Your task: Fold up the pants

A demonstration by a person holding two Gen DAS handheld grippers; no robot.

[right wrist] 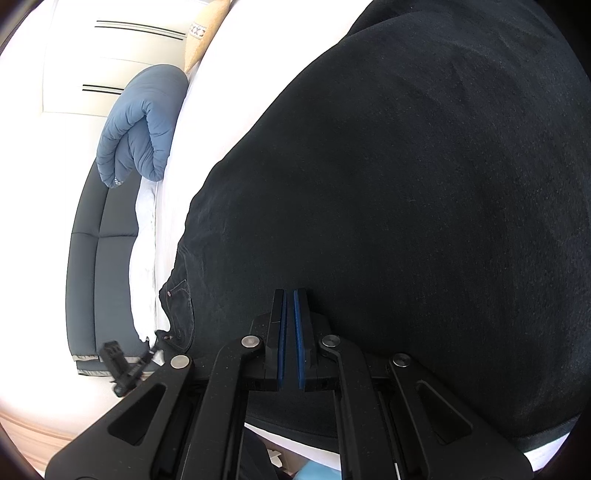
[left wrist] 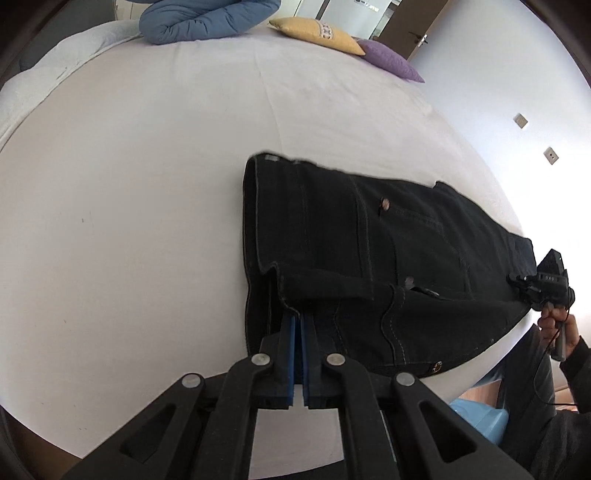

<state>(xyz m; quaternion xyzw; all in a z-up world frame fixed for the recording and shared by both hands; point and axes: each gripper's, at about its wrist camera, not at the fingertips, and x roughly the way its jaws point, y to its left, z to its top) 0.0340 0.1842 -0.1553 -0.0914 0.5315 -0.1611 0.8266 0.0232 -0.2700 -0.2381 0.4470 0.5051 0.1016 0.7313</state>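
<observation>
left gripper jaws' tips perhaps under pants

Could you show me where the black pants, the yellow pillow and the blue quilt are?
black pants [left wrist: 406, 236]: left wrist view, upper fabric near the pocket.
yellow pillow [left wrist: 317, 33]: left wrist view, its middle.
blue quilt [right wrist: 144, 122]: right wrist view, the folded bulk.

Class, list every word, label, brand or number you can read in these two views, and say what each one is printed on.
None can be read.
Small tag on the black pants: too small.
Markings on the right tool: blurred.
Pale mark on the blue duvet: illegible.
</observation>
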